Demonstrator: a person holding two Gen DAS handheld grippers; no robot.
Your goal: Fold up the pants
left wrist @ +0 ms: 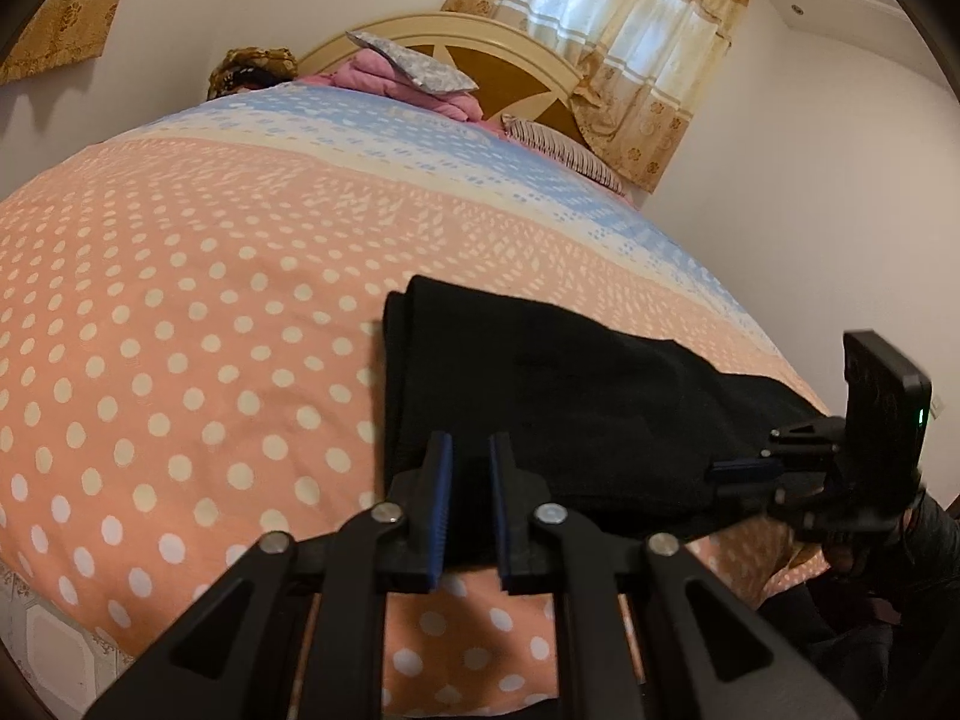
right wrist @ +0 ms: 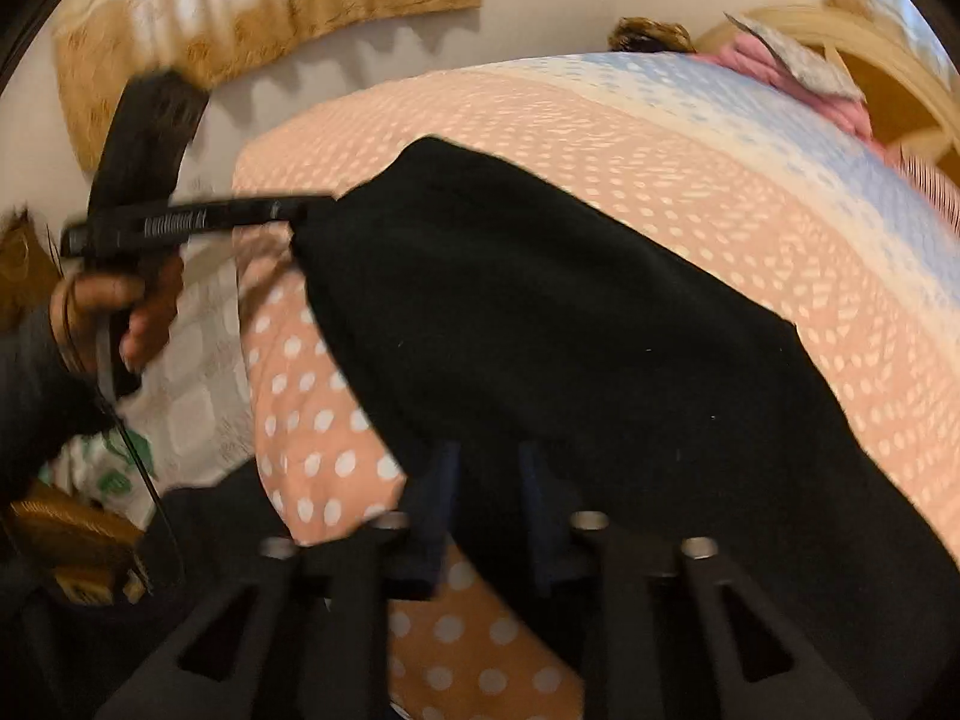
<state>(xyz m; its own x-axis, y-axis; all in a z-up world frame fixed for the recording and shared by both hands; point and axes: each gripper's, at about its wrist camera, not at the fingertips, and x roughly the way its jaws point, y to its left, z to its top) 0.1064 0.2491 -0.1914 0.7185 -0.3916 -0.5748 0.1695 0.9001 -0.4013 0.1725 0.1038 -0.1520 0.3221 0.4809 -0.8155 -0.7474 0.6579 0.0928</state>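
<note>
Folding under way: black pants [left wrist: 540,396] lie across the near edge of a polka-dot bedspread [left wrist: 180,330], lower centre to lower right of the left wrist view, already doubled into a thick band.

- Left gripper [left wrist: 471,504]: closed on the near hem of the pants, dark cloth showing between its blue pads [left wrist: 441,480]. In the right wrist view it enters from the left, tip at the garment's upper-left corner.
- Right gripper [right wrist: 489,498]: pads drawn together over the fabric's lower edge; judged clamped on the pants, though blur softens the contact.
- Step in hand, as judged: both ends pinched for another fold.
- Next move calls for: lifting both corners together and carrying them over evenly, keeping the layers aligned.
- Hidden or unclear: the waistband and leg ends cannot be told apart; the garment's right end runs off frame; the person's hand [right wrist: 120,312] on the left handle is blurred.
- Background: pink bedding [left wrist: 384,75] by the headboard [left wrist: 510,54], upper centre.
</note>
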